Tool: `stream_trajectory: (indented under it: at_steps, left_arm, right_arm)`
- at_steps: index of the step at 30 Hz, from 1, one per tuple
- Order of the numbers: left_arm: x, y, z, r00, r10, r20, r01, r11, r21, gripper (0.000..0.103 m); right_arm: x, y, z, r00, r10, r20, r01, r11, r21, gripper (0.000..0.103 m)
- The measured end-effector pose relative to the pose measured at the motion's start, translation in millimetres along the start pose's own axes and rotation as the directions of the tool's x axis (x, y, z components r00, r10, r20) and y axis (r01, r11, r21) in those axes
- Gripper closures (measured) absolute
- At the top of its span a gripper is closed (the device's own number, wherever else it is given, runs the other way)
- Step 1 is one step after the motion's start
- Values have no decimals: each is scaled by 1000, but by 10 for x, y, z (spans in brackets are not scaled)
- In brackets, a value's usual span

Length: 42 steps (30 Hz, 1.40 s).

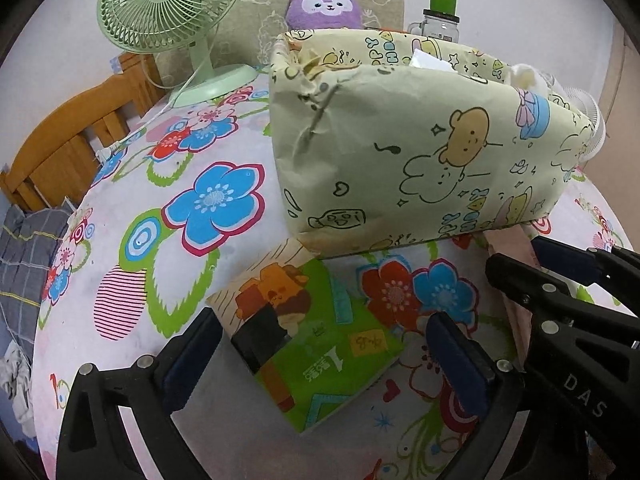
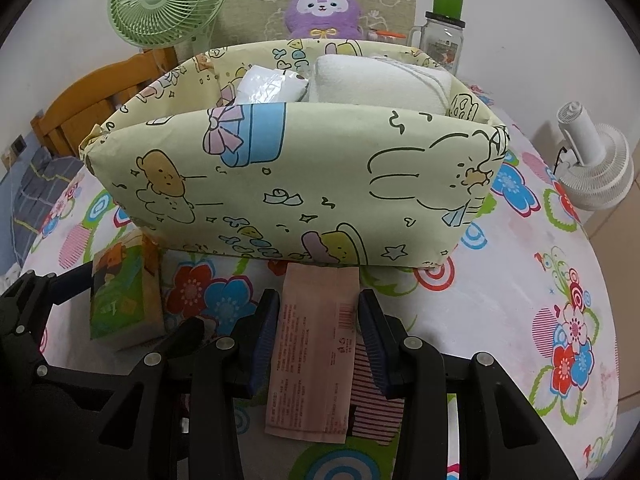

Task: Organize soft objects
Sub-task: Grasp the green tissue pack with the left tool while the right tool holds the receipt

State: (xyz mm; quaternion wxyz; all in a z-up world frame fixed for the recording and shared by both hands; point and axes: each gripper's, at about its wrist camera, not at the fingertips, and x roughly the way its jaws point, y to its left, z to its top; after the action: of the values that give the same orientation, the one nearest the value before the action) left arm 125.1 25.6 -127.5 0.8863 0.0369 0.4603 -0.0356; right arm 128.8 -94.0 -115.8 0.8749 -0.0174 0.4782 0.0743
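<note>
Green tissue pack was lying on the floral cloth at six o'clock of the storage box, bracketed untouched by the widely spread left gripper. Pink pack was pinched by the right gripper. Centred closing was judged advisable to avoid crushing.

We find the storage box at the middle of the table, holding a folded towel and a plastic packet. Before it lie a tissue pack at left and a flat packet at right. Behind it stand a plush toy and a jar.
</note>
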Motion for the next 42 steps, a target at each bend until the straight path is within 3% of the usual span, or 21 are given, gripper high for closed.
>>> stream_trajectory:
  at_steps: [4,7,17,26,42]
  left_arm:
    - [-59,-42,-39,999,16,29,-16,1000,7,12]
    - [-88,-46,-59,999,-14,37,14,1000,1,23]
    - [-184,-131,-141,999,-13,37,13,1000,4,33]
    - [-318,-244,-267,999,-36,40,36,999,11,38]
    - [-620,-435,-288,995,-42,90,39,999,36,39]
  right_arm:
    - [-7,-10,-5,1000,0,2,0,1000,4,59]
    - [-18,-13,-16,1000,4,5,-4,1000,3,59]
    - [-81,11,-84,1000,13,10,-13,1000,-6,59]
    - [-195,16,-198,1000,14,17,-13,1000,-18,60]
    - [-487,-51,-302,998,8,63,-7,1000,-5,60]
